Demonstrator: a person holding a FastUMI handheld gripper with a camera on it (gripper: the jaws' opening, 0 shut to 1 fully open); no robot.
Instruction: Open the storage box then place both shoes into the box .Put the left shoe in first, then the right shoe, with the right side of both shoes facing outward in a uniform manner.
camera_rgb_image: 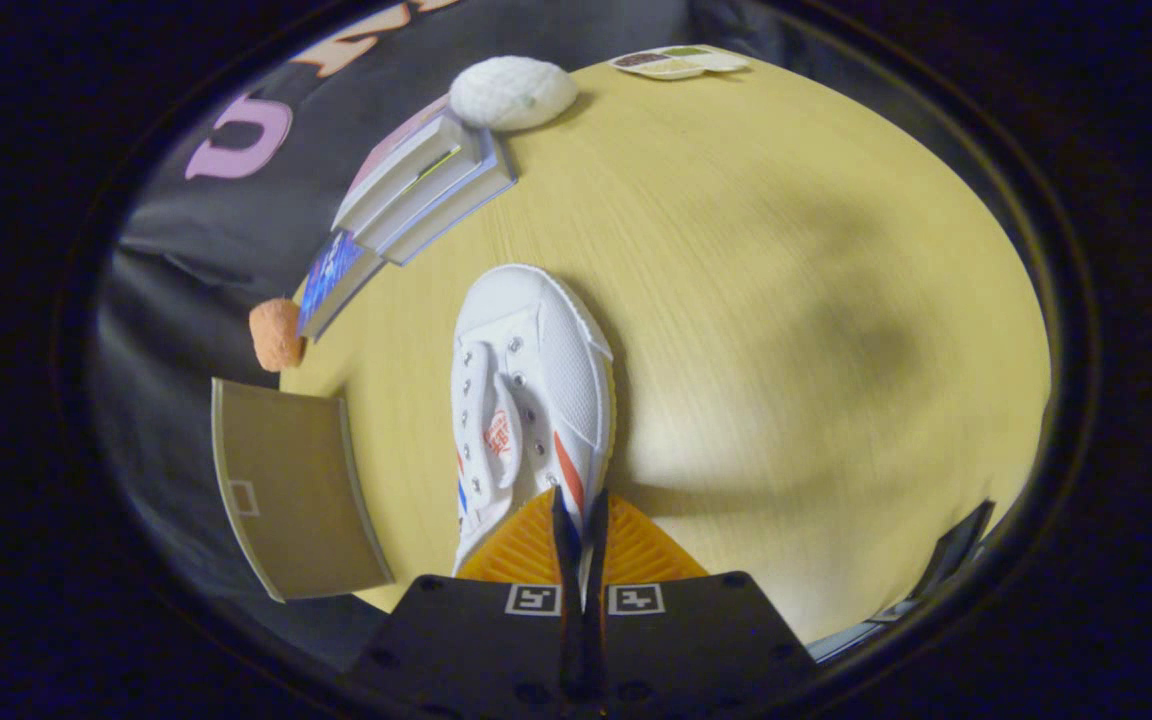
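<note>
The pale yellow wood-grain counter (756, 250) carries a white canvas shoe (526, 390) at centre, stacked books (416, 190) at eleven o'clock, and a white knitted ball (511, 92) and a flat card (681, 62) at twelve.

The tongs (579, 520) show as two broad housing blocks set side by side, their tops matte and dark, each with a slanted outer edge that widens toward the camera. Small round screw recesses dot the blocks near their corners and along the near edge. Each block carries one square fiducial marker, a pale square with a dark angular pattern, placed close to the middle seam. Ahead of the blocks, each finger (526, 550) fans out in a ribbed, wedge-shaped surface with fine parallel ridges. The two fingers lie drawn together, only a thin slit between them.
</note>
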